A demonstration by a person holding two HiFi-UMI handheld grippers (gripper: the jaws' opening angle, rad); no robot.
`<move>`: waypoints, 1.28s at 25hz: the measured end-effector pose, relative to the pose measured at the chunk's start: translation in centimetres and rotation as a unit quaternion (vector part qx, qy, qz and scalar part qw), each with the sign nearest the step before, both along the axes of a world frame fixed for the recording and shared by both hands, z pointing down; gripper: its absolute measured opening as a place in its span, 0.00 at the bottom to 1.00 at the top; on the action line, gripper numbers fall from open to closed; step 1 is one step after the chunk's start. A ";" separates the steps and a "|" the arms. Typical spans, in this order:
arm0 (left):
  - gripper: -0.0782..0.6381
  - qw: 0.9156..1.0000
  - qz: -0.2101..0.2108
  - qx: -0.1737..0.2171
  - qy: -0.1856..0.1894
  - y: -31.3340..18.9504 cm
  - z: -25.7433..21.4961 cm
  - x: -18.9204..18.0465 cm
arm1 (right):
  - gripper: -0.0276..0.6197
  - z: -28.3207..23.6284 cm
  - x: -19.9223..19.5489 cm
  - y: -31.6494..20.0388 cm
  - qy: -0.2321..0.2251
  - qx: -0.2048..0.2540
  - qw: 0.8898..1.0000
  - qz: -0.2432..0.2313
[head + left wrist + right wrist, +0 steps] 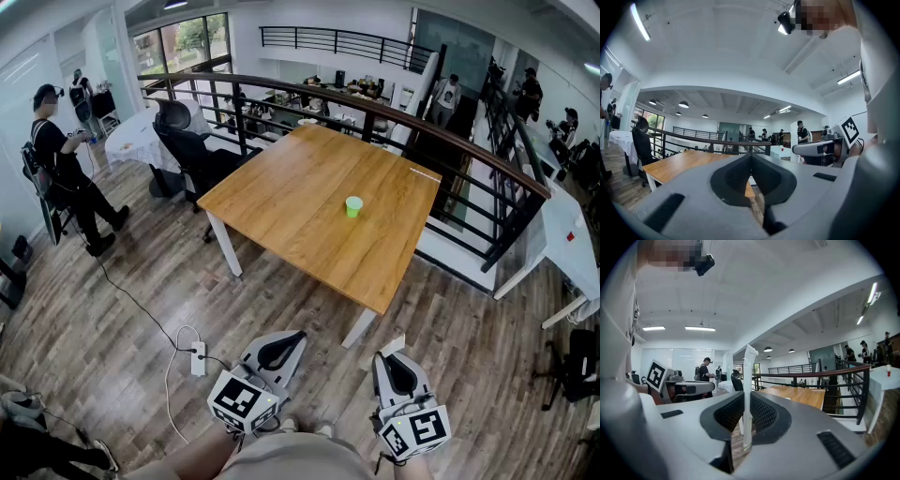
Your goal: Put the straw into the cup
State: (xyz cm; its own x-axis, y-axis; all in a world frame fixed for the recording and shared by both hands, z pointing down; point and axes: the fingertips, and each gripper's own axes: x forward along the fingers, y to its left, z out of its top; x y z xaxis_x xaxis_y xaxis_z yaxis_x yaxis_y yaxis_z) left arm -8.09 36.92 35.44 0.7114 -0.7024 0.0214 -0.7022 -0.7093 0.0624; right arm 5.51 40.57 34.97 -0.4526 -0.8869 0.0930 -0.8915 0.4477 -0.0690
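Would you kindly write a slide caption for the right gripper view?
The right gripper, shut on an upright white straw, faces the wooden table ahead.

No legible text, no labels (nor numbers); nothing readable

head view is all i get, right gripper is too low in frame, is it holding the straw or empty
observer: the right gripper is shut on a white paper-wrapped straw, which stands upright between its jaws.
operator: and the left one, anything in it
observer: no, the left gripper has its jaws together with nothing between them.
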 end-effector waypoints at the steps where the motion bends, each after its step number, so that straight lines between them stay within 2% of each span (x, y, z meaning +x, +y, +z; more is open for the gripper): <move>1: 0.13 1.000 0.002 0.000 -0.001 0.0 0.1 0.1 | 0.11 0.0 0.1 0.0 0.002 0.002 1.000 0.001; 8: 0.13 1.000 0.001 0.011 -0.027 0.5 0.7 0.5 | 0.11 0.4 0.5 0.3 0.002 -0.002 1.000 0.005; 12: 0.13 1.000 0.003 0.001 -0.015 0.7 0.7 0.8 | 0.11 0.7 0.8 0.4 -0.010 -0.008 1.000 0.006; 20: 0.13 1.000 0.000 -0.002 -0.016 1.0 0.9 1.9 | 0.11 1.4 1.8 0.7 -0.012 -0.015 1.000 0.001; 32: 0.13 1.000 -0.015 -0.001 -0.027 2.2 1.1 5.5 | 0.11 0.7 5.9 1.5 -0.030 0.007 0.999 -0.007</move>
